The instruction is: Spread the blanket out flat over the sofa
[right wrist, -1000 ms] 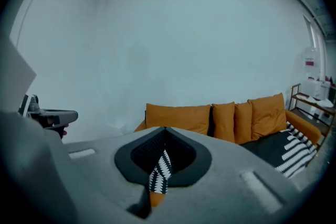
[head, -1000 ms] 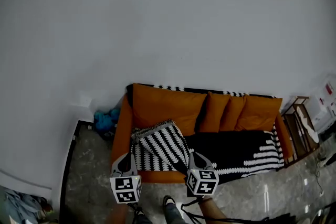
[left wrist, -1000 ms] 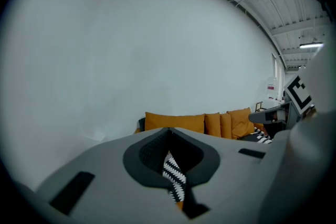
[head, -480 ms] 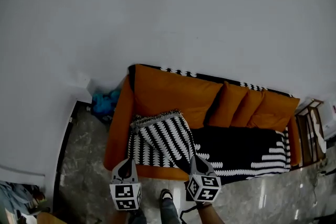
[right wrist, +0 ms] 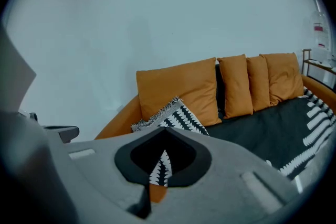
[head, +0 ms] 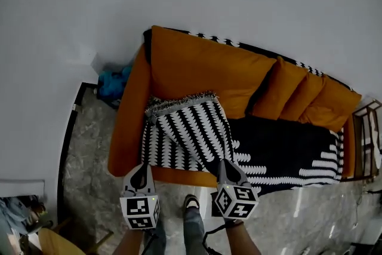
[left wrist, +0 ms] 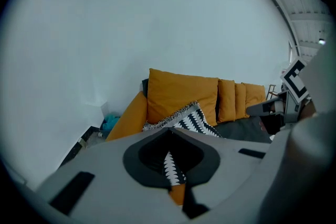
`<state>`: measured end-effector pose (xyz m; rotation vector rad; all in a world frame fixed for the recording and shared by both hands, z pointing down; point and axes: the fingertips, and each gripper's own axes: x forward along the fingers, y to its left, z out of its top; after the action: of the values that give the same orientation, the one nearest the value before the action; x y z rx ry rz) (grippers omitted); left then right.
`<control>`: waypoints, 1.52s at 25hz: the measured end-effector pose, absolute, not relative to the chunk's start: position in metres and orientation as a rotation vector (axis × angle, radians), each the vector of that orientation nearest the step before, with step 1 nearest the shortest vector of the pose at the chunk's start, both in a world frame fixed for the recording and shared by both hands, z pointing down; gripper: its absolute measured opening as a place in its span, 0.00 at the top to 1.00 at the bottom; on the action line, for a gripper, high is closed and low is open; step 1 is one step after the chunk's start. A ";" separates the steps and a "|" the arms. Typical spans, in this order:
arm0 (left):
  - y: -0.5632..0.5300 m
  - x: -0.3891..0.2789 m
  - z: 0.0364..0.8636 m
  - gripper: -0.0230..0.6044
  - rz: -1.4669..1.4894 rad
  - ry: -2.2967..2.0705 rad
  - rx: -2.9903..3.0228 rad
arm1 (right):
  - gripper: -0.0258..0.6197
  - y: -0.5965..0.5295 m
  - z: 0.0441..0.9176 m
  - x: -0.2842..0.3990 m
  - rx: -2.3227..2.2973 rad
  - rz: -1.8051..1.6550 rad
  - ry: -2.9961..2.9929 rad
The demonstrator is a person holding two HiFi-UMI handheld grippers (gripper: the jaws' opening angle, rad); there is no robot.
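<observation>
A black-and-white patterned blanket (head: 191,131) lies on the seat of the orange sofa (head: 197,68). Its left part is folded back, with a fringed edge near the backrest; the black part (head: 280,152) stretches to the right. My left gripper (head: 141,169) and right gripper (head: 224,164) are both shut, just in front of the sofa's front edge, on either side of the fold. No cloth shows between either pair of jaws. The fold (left wrist: 189,117) appears beyond my left gripper (left wrist: 169,129), and the same fold (right wrist: 176,115) beyond my right gripper (right wrist: 166,128).
Three orange cushions (head: 298,95) lean on the backrest at the right. A blue bundle (head: 113,83) lies on the floor at the sofa's left end. A wooden rack (head: 367,140) stands at the right end. The person's shoe (head: 191,203) is on the marble floor below.
Both grippers have sunk toward the sofa's front edge and the sofa now fills more of the head view. The blanket lies as before.
</observation>
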<state>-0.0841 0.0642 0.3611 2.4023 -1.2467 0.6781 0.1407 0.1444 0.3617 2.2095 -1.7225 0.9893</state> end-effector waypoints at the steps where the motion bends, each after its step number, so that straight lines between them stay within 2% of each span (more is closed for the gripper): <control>1: 0.063 -0.085 0.365 0.98 0.677 -1.253 2.395 | 0.95 0.143 0.366 0.141 2.210 0.996 -1.720; 16: 0.061 -0.086 0.384 0.98 0.664 -1.282 2.323 | 0.95 0.129 0.387 0.149 2.172 0.939 -1.722; 18: 0.061 -0.088 0.388 0.98 0.668 -1.286 2.311 | 0.84 0.123 0.391 0.147 2.142 0.929 -1.744; 38: 0.041 -0.104 0.436 0.98 0.694 -1.388 2.158 | 0.80 0.052 0.437 0.204 1.894 0.798 -1.762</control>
<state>-0.1042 0.0412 0.4355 2.1575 -1.3881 0.6943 0.2040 0.0524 0.4366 1.8941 -1.7619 0.7981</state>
